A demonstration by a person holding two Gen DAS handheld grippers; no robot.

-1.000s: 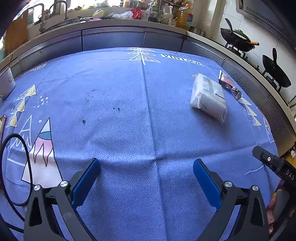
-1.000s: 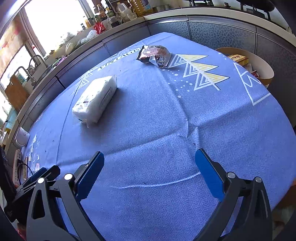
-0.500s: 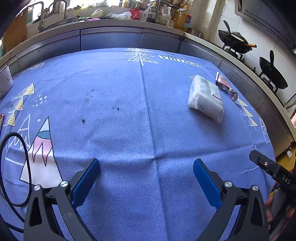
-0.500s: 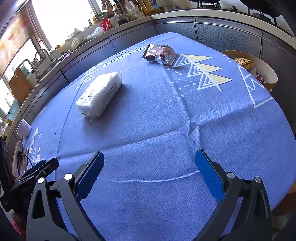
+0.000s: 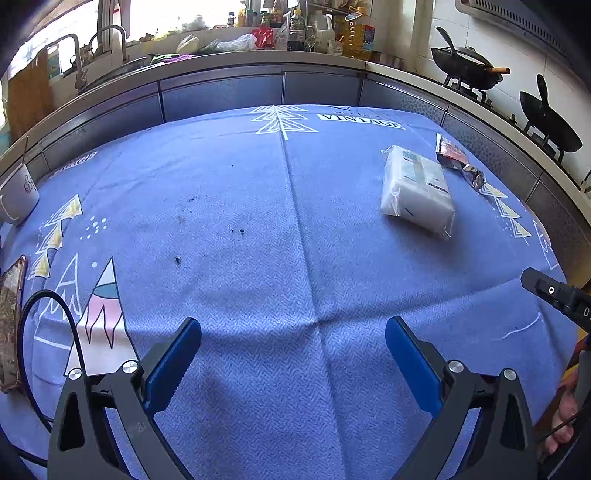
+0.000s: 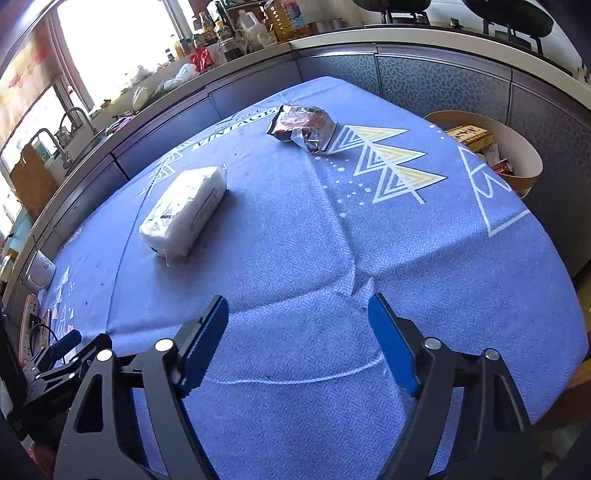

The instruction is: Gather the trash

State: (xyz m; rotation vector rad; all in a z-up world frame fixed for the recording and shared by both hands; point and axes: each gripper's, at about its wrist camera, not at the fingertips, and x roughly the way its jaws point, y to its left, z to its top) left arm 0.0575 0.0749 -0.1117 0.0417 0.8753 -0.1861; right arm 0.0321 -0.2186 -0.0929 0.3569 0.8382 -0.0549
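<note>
A white plastic tissue pack lies on the blue tablecloth at the right; in the right wrist view it is at the upper left. A crumpled red and silver snack wrapper lies beyond it near the far edge, also seen in the left wrist view. A round tan bin with trash in it stands off the table's right edge. My left gripper is open and empty above the near cloth. My right gripper is open and empty, well short of both items.
A white mug, a phone and a black cable lie at the table's left edge. A kitchen counter with bottles and woks runs behind. Dark crumbs dot the cloth.
Both grippers have moved forward a little over the table, so the tissue pack and the wrapper look nearer. The right gripper's fingers have narrowed slightly. Nothing was taken hold of.
</note>
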